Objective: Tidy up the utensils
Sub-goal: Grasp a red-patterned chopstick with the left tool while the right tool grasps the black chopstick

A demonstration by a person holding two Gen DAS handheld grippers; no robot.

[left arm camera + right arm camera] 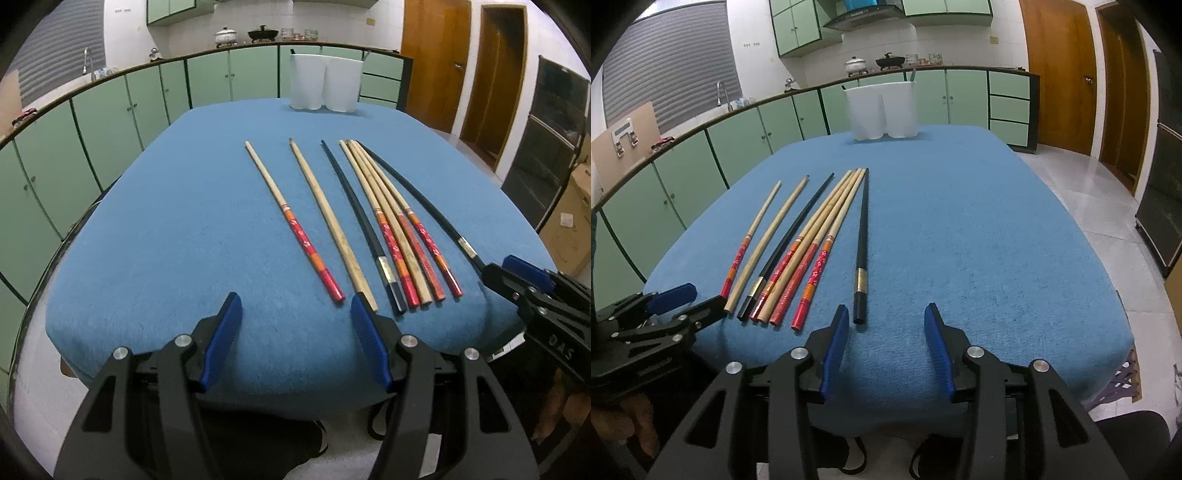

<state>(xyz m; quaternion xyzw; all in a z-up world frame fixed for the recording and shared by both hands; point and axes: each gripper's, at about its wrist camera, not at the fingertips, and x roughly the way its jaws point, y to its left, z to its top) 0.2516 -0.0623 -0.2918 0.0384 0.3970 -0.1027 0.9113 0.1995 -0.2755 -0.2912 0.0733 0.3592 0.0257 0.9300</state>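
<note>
Chopsticks lie in a row on the blue table cloth (pixel 184 221), all pointing away from us toward the white holder (pixel 882 110) at the far edge. That is where we think they should go.

Our right gripper (pixel 886 325) hovers at the near edge with its jaws partly open and nothing in them. The black chopstick (pixel 862 240) lies apart from the rest, and its thick end sits just ahead of the left blue pad — a little to the left of the gap. Its long line runs straight away from us, so we think the right hand is the nearer one and must slide left to get the stick between the pads.

Our left gripper (pixel 295 314) is open wider and empty too. The plain wooden chopstick (pixel 328 221) ends right by its right pad, and the red-handled chopstick (pixel 295 225) lies just ahead of the gap.

Writing — we can read "DAS" on the side of the right gripper in the left view.
</note>
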